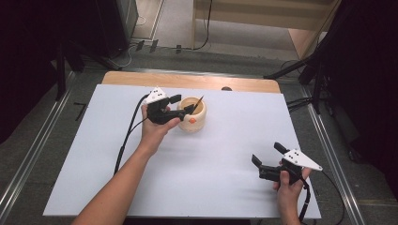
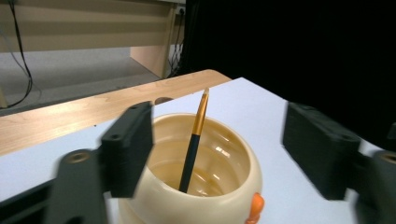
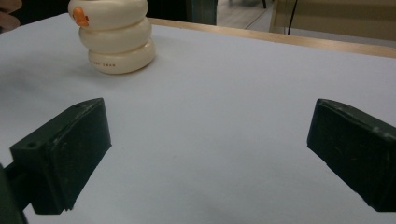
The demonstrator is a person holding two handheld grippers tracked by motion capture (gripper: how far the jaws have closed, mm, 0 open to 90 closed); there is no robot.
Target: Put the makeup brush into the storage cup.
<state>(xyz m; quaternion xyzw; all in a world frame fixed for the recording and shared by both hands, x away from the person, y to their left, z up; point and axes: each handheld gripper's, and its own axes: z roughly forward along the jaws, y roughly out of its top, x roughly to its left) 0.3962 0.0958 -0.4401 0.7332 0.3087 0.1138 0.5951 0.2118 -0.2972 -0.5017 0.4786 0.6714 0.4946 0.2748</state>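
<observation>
A cream ribbed pot (image 1: 193,120) with an orange mark stands on the white sheet at the far middle. A thin brush (image 1: 198,102) with a black handle and gold ferrule leans inside it, tip up. My left gripper (image 1: 182,104) is at the pot's left rim, held by a hand. In the left gripper view its jaws stand apart on either side of the pot (image 2: 233,186) and the brush (image 2: 194,140), touching neither. My right gripper (image 1: 268,153) rests open near the front right, with nothing between its jaws (image 3: 210,154); the pot (image 3: 119,39) is far ahead of it.
The white sheet (image 1: 211,159) covers the table, with a wooden strip (image 1: 187,80) along the far edge. Cables trail from both grippers. Dark stands and the floor surround the table.
</observation>
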